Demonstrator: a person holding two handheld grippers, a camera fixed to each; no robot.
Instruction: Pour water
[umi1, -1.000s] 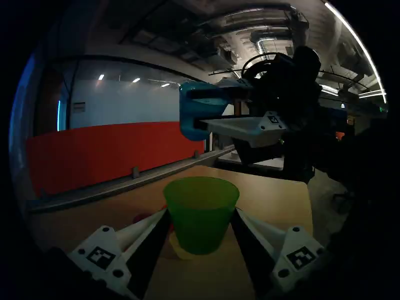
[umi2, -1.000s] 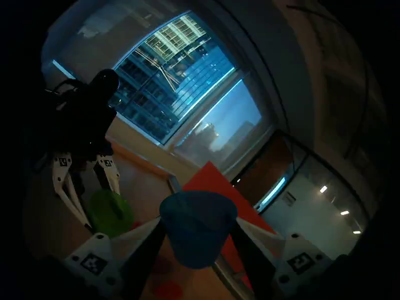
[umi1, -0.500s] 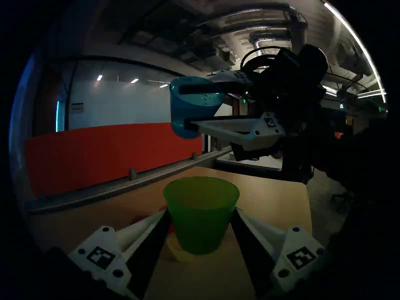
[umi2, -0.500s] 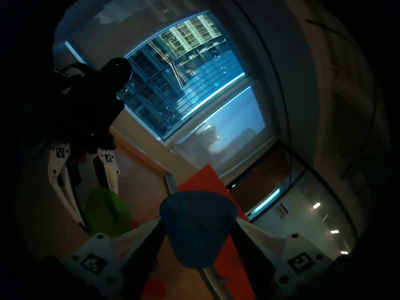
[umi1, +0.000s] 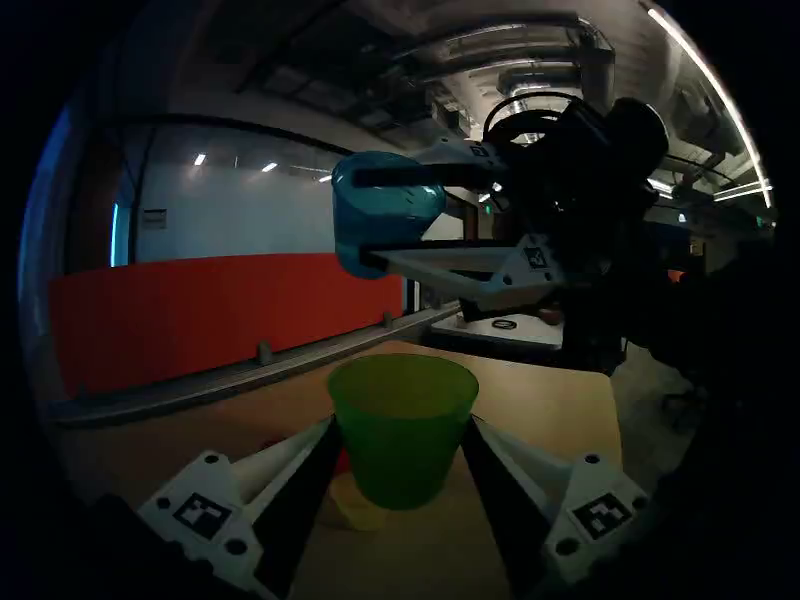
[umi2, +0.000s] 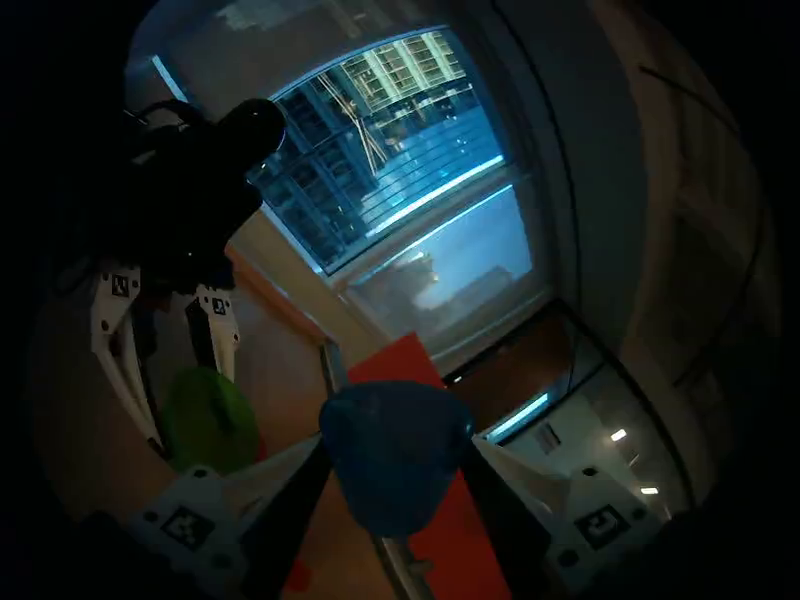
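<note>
Dim office room at dusk. Seen from your right gripper view, a large window (umi2: 420, 200) with lit tower blocks outside lies ahead of the right tongs, and the whole room sits rolled steeply to one side. In your left gripper view, a long red partition (umi1: 200, 310) runs across the far side, ahead and to the left of the left tongs, with frosted glass panels above it.

A wooden table (umi1: 540, 400) lies under and ahead of your left gripper (umi1: 400, 428). Its two white fingers are closed partway. They press on either side of a green plastic cup (umi1: 403, 395). The cup stands upright between the fingertips, mouth up, low over the table. Whether its base touches the wood cannot be told.

Your right gripper (umi1: 362, 220) hangs above and beyond the left tongs, reaching in from their right. It is rolled onto its side, so one finger sits over the other. The fingers are closed partway and clamp a blue plastic cup (umi1: 385, 205) between them. That cup is tipped well over. It is higher than the green cup and apart from it.

A small pale yellow round piece (umi1: 345, 510) lies on the table just inside the left finger of the left tongs, at the foot of the green cup. A small red piece (umi1: 342, 460) shows just above it, too dark to make out.
</note>
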